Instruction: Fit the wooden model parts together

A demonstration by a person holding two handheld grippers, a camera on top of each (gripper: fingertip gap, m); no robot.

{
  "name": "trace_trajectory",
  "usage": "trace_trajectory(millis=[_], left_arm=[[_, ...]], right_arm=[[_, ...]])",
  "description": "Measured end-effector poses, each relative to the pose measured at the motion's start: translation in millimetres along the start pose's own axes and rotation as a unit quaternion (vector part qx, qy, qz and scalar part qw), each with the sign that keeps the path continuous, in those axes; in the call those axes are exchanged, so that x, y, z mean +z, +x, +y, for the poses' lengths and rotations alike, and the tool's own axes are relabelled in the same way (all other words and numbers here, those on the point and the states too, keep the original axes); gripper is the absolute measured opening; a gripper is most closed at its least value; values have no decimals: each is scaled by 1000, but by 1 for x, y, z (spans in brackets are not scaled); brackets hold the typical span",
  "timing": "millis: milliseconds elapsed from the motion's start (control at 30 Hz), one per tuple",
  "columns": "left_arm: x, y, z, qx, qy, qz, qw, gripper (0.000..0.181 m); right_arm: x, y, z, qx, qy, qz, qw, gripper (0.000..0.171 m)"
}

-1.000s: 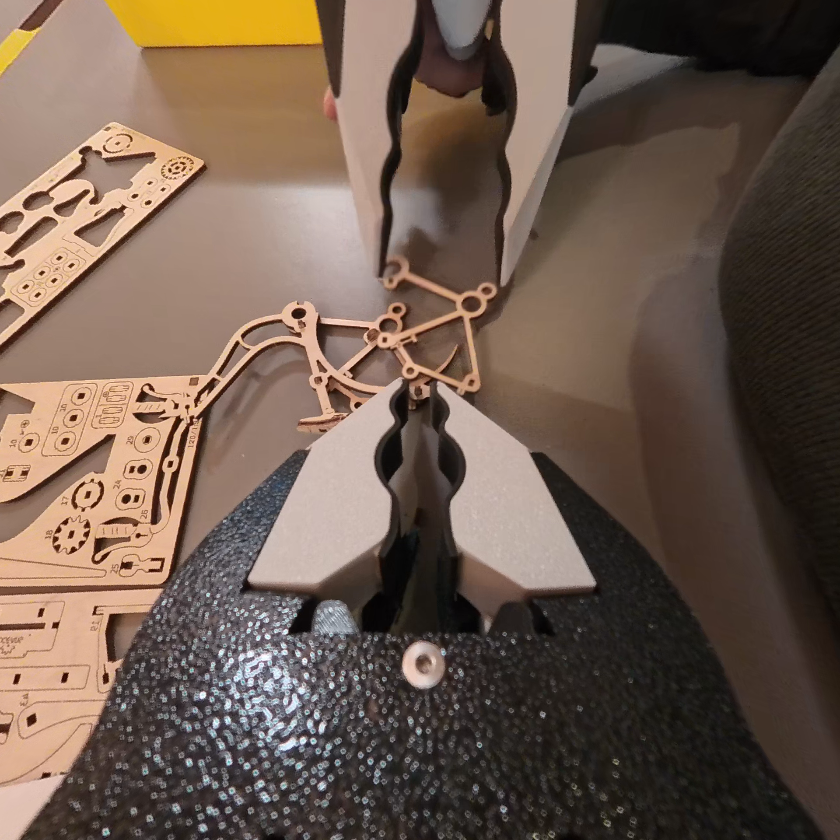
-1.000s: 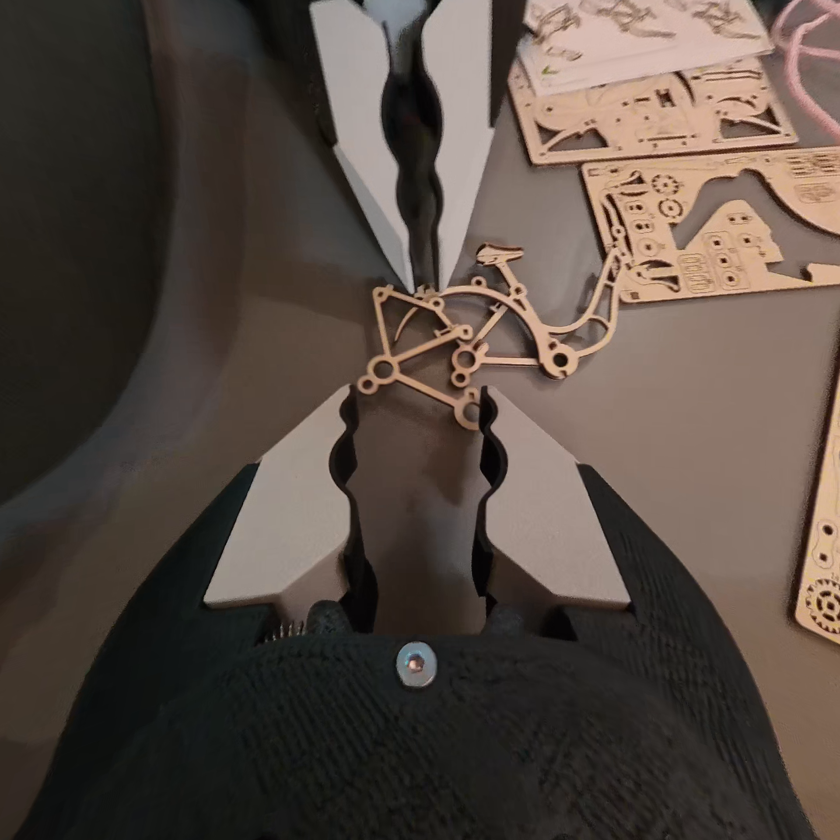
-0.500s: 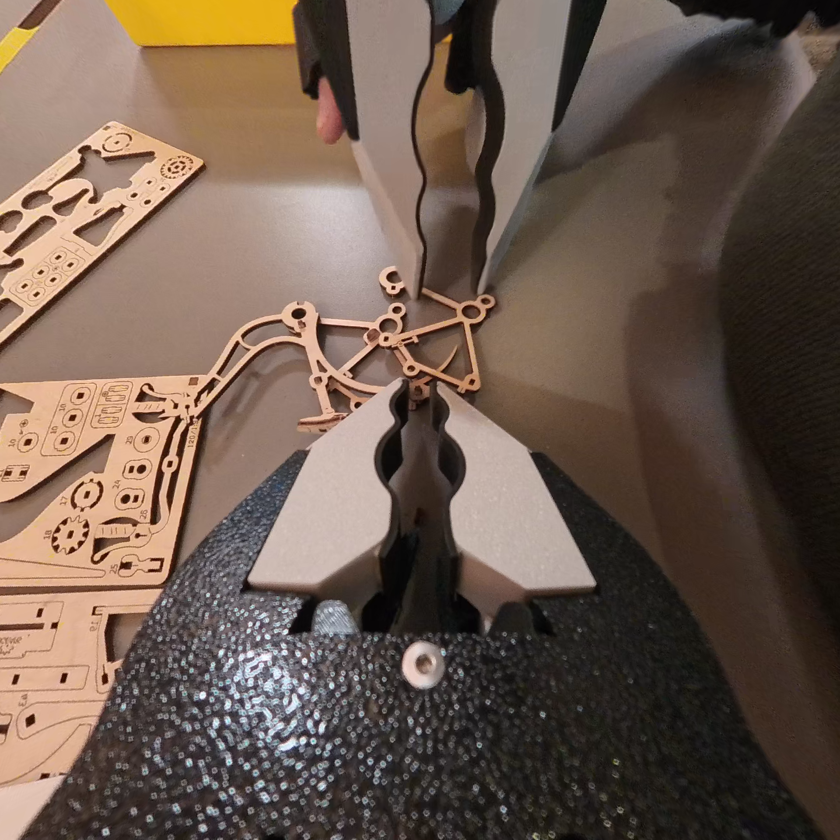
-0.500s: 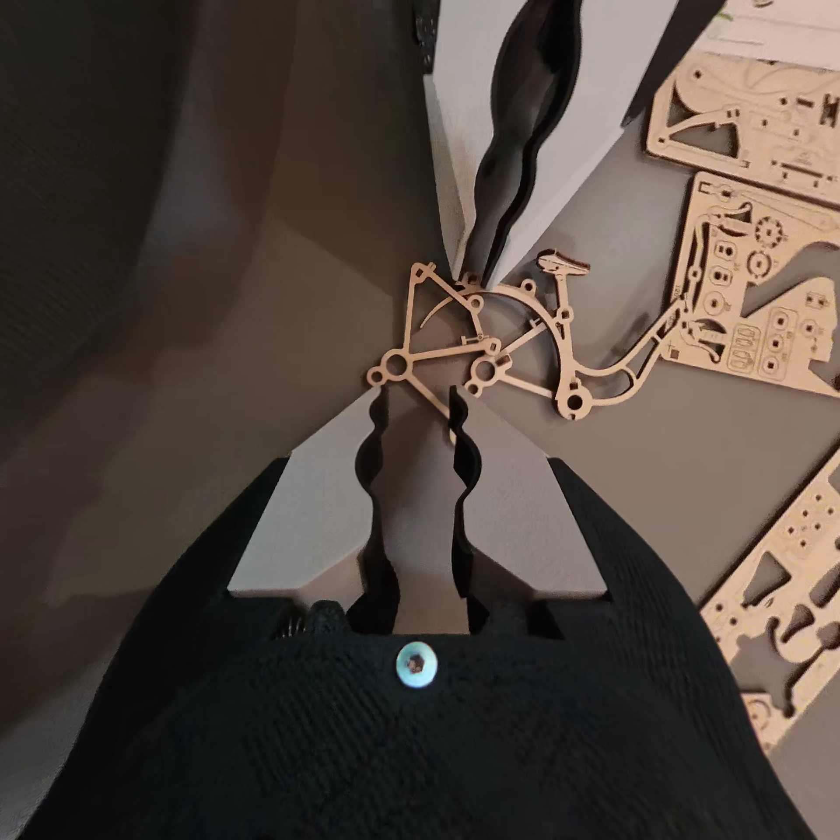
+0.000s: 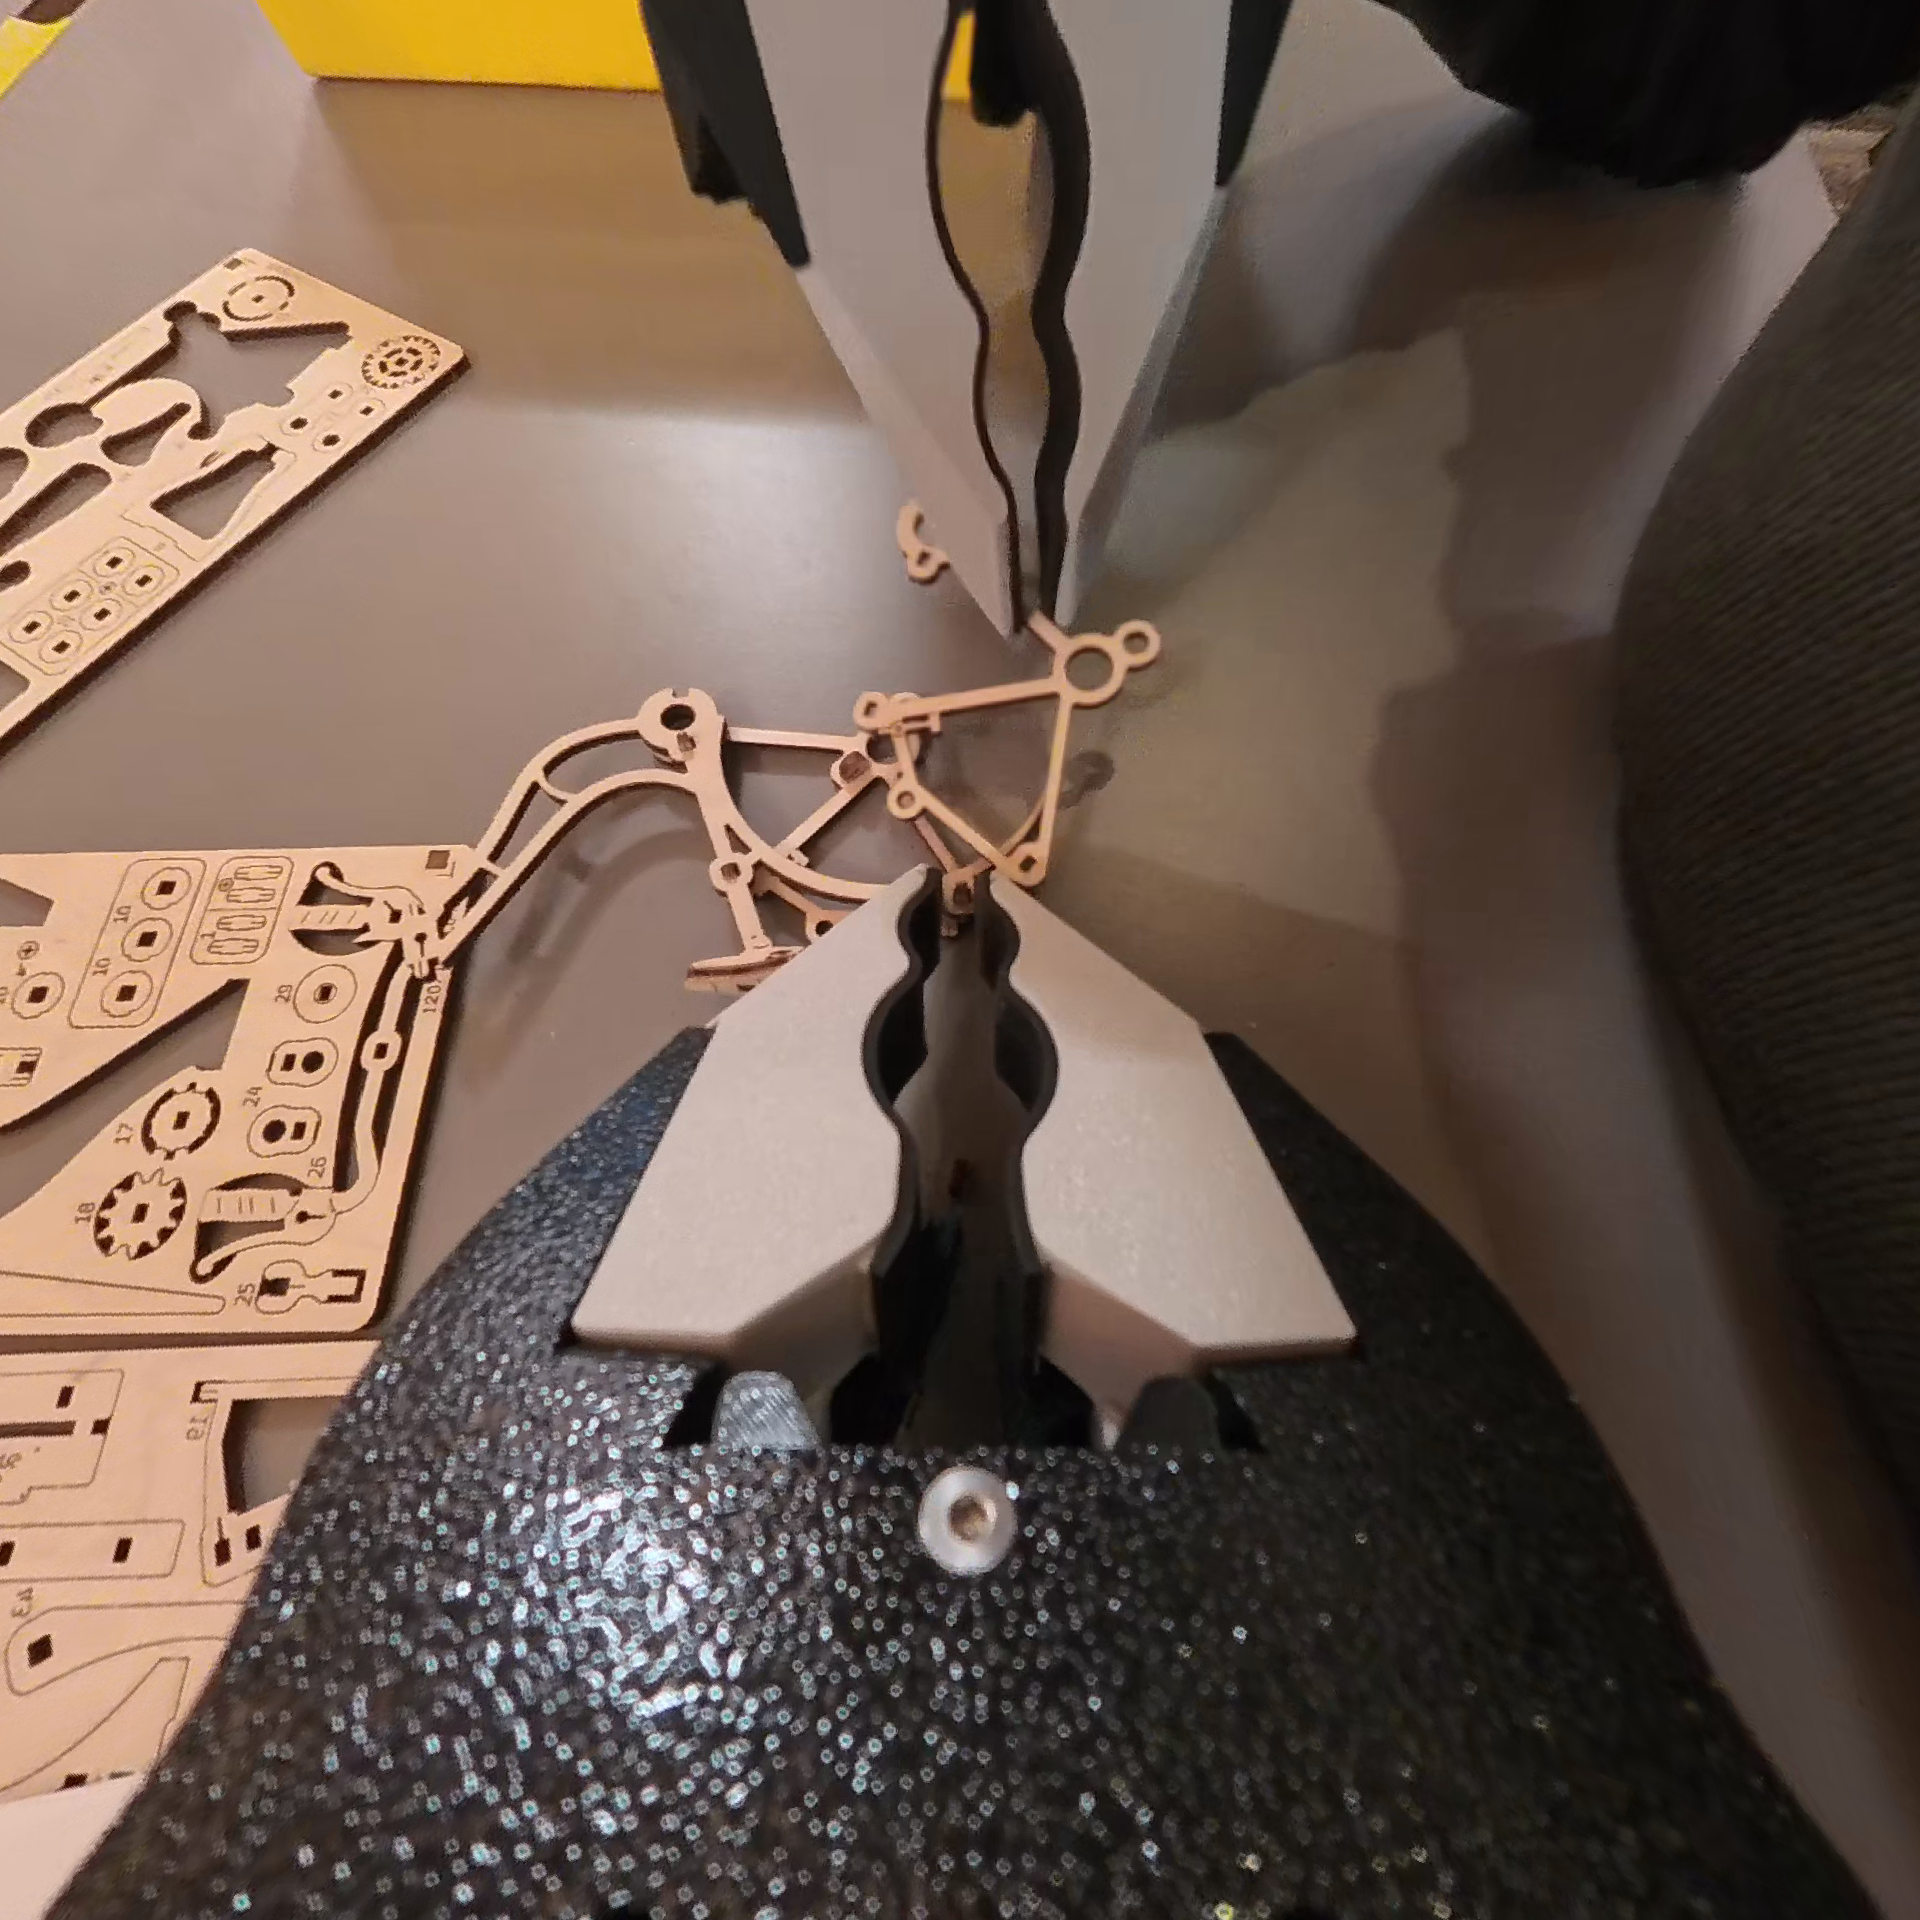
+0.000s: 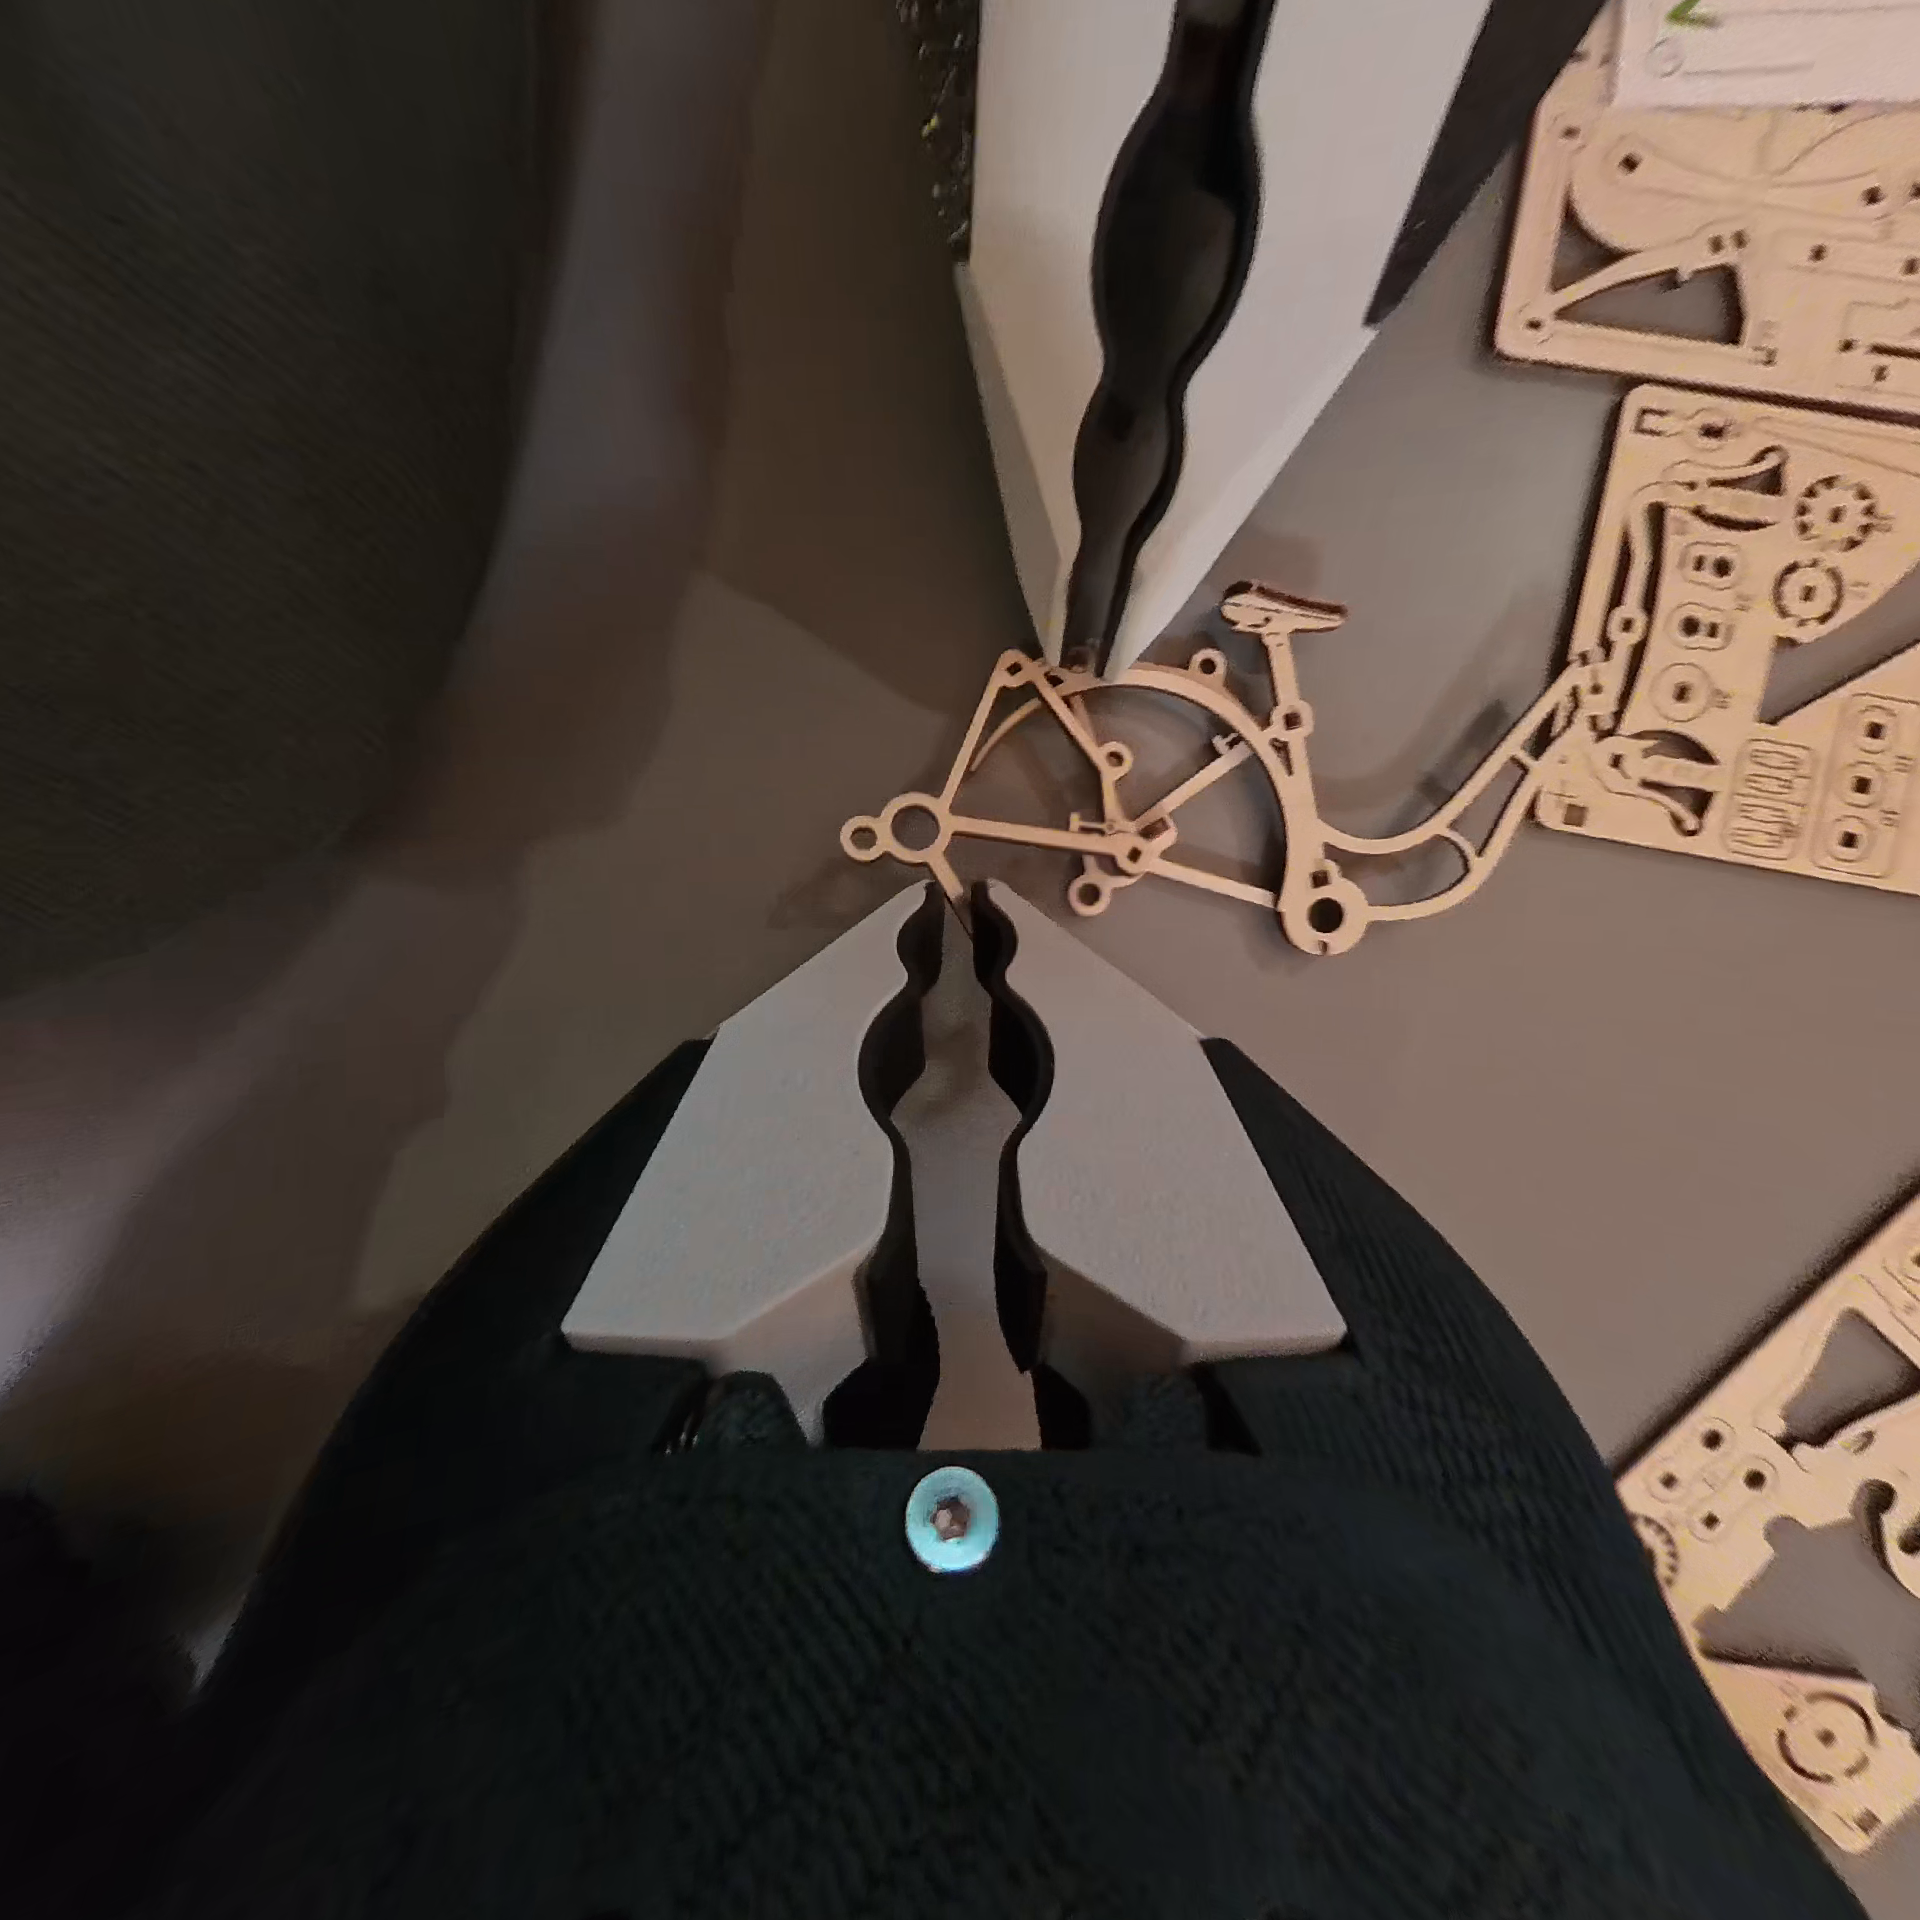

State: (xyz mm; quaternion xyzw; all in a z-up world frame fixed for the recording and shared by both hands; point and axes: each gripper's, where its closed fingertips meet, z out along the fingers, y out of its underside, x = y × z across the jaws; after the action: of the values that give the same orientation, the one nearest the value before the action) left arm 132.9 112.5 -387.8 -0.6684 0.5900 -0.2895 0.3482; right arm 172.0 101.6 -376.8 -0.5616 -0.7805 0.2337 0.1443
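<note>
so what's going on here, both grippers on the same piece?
Yes. A person is working two handheld grippers on a thin triangular wooden frame piece lying on the grey table. The left gripper pinches its near corner; the right gripper is nearly closed on a strut at the opposite end, by the ring joint. That piece overlaps a wooden bicycle frame part with a saddle. Laser-cut part sheets lie alongside.

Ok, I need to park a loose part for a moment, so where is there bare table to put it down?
Bare table lies between the far parts sheet and the bike frame; another patch lies between the frame and the lower sheet. Crowded: the middle, where left gripper and right gripper pinch the triangular piece.
</note>
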Motion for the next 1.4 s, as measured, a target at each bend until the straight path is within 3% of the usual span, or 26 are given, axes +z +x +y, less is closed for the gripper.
trace_trajectory(millis=[33,467,1400], left_arm=[[0,0,0,-1,0,-1,1000,3],[0,0,0,-1,0,0,1000,2],[-7,10,4,20,2,39,999,6]], right_arm=[[-2,2,-2,1,4,0,1000,4],[-7,24,-2,-7,12,43,999,1],[8,35,-12,-61,68,28,995,1]])
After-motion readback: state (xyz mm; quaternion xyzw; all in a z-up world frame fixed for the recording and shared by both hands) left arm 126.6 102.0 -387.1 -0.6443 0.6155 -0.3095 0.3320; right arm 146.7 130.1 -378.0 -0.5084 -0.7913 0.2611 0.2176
